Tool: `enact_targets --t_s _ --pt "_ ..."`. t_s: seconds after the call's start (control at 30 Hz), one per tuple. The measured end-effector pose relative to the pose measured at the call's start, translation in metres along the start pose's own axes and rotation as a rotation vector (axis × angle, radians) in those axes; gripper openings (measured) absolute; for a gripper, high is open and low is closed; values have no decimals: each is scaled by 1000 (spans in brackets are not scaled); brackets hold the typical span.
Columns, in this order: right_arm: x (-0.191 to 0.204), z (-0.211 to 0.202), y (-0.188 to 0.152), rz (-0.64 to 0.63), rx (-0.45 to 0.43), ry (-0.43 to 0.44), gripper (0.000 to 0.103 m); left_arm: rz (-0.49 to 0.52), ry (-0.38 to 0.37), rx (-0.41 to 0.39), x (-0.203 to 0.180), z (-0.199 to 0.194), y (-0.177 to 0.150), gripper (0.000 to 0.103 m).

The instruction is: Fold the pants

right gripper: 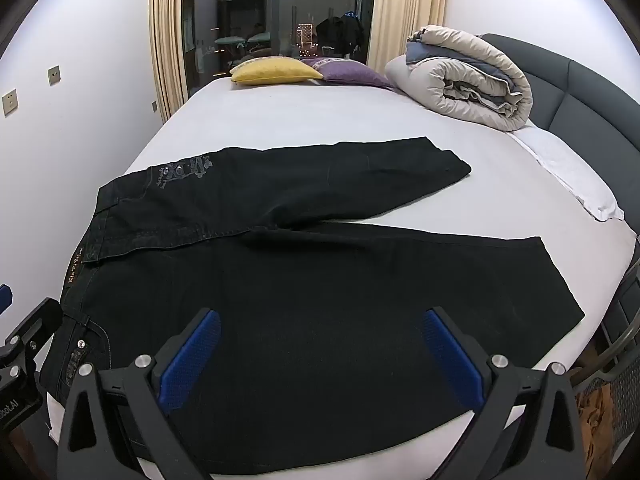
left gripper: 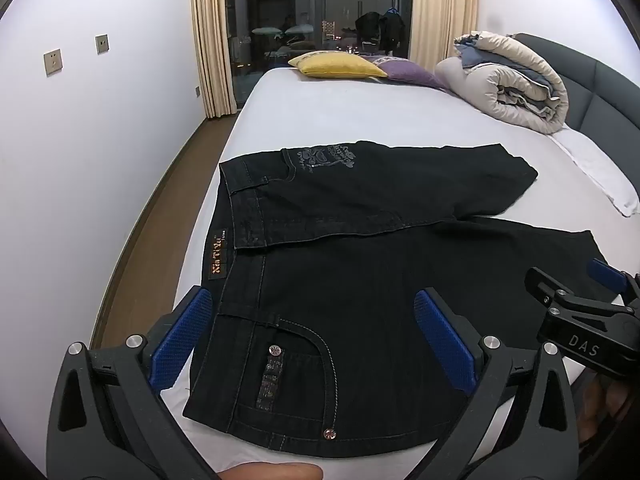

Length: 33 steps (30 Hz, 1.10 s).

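Black denim pants point(left gripper: 360, 272) lie spread flat on the white bed point(left gripper: 320, 120), waistband to the left, both legs running right and splayed apart. In the right wrist view the pants point(right gripper: 320, 272) fill the near bed. My left gripper point(left gripper: 314, 304) is open and empty, hovering over the near waistband and front pocket. My right gripper point(right gripper: 322, 322) is open and empty, hovering over the near leg; it also shows in the left wrist view point(left gripper: 580, 300) at the right edge.
A yellow pillow point(left gripper: 338, 65) and a purple pillow point(left gripper: 412, 70) lie at the far end. A rolled duvet point(left gripper: 508, 80) sits by the grey headboard point(left gripper: 600, 92). A white pillow point(left gripper: 600, 176) lies at the right. Wooden floor point(left gripper: 160, 208) runs along the left wall.
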State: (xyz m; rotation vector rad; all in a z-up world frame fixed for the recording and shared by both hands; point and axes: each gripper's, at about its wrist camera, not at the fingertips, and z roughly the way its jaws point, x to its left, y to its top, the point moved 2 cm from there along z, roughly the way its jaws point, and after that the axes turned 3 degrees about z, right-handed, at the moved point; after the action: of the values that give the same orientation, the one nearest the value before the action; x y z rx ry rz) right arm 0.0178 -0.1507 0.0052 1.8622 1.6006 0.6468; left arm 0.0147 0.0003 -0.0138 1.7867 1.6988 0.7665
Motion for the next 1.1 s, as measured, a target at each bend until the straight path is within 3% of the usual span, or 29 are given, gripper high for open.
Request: enact_targets --t_s 1.1 --pt "1 1 -2 -6 4 -8 103 9 6 0 0 0 0 103"
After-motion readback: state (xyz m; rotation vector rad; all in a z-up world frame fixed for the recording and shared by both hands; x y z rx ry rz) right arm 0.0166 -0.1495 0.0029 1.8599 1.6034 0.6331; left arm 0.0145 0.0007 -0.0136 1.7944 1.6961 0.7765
